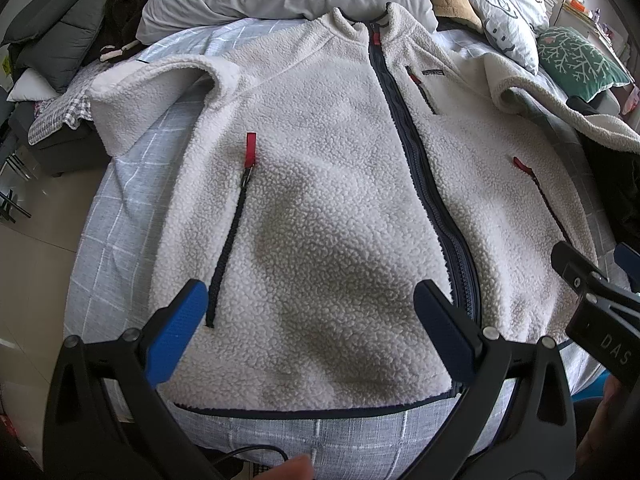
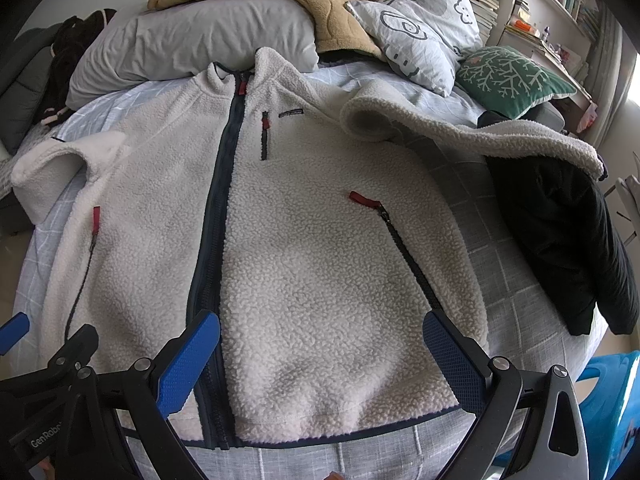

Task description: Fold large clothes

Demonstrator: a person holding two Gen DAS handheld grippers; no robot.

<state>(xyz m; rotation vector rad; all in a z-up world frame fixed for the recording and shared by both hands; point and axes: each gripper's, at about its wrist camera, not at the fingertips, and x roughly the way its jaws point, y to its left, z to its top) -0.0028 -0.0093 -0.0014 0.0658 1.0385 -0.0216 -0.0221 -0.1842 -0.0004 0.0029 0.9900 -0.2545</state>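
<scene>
White fleece jacket (image 1: 320, 200) flat on the checked bed sheet (image 1: 120, 208), front up, zipped, collar at 12 o'clock. Left gripper (image 1: 308, 320) wide, empty, over hem left of zipper. Right gripper (image 2: 320, 356) wide, empty, over hem right of zipper.

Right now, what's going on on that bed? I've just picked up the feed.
A person holds both grippers over a white fleece jacket spread front-up and zipped on the bed. The left gripper and right gripper hover open near the hem, gripping nothing. Both sleeves lie out to the sides, so no fold is made yet. A black garment lies beside the jacket.
</scene>
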